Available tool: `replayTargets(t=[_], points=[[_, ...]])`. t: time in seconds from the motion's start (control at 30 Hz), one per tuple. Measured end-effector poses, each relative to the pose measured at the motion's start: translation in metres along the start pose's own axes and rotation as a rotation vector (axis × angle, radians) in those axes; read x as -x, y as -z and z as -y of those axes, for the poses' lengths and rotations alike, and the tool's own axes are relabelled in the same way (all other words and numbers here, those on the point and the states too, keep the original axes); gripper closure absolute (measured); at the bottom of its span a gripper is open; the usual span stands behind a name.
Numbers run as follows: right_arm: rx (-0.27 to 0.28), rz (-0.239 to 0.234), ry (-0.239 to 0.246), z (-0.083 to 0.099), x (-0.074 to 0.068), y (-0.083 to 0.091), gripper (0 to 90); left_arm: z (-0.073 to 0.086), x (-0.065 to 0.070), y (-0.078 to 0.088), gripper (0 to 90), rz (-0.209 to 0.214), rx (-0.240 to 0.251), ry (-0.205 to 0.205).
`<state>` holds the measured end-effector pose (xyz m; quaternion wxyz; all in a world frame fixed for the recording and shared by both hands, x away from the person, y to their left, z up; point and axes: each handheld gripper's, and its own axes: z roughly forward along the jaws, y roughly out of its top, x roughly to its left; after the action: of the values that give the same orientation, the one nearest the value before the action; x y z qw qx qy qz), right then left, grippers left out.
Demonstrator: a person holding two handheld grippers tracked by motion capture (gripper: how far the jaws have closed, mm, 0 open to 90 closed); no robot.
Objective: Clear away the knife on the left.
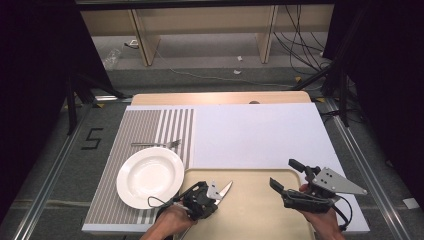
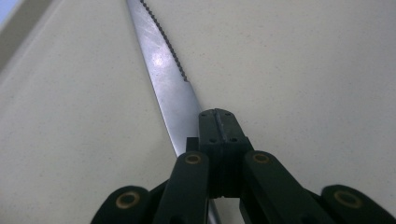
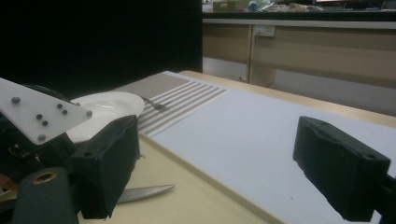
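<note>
Already left gripper (image 2: pixel 218 122) pinching knife (image 2: pixel 163 70) on tray (image 1: pixel 250 210), blade flat on tray surface. Right gripper (image 1: pixel 287 177) spread, empty, above tray. Plate (image 1: pixel 150 176), fork (image 1: pixel 157 144) set on placemat (image 1: pixel 135 125); knife placement likely left.

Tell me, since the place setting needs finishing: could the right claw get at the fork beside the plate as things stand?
Probably not directly. The fork lies on the striped placemat beyond the white plate, and the left claw, shut on the knife, sits between it and the open right claw.
</note>
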<state>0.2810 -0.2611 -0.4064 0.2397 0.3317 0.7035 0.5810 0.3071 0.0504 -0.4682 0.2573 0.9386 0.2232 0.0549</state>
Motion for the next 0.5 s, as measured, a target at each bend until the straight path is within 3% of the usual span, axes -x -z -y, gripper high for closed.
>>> replayTargets(t=[0.5], points=[[-0.001, 0.0, 0.002, -0.0002, -0.0004, 0.0001, 15.5, 0.0102, -0.0087, 0.0059, 89.4, -0.041, 0.0, 0.051]])
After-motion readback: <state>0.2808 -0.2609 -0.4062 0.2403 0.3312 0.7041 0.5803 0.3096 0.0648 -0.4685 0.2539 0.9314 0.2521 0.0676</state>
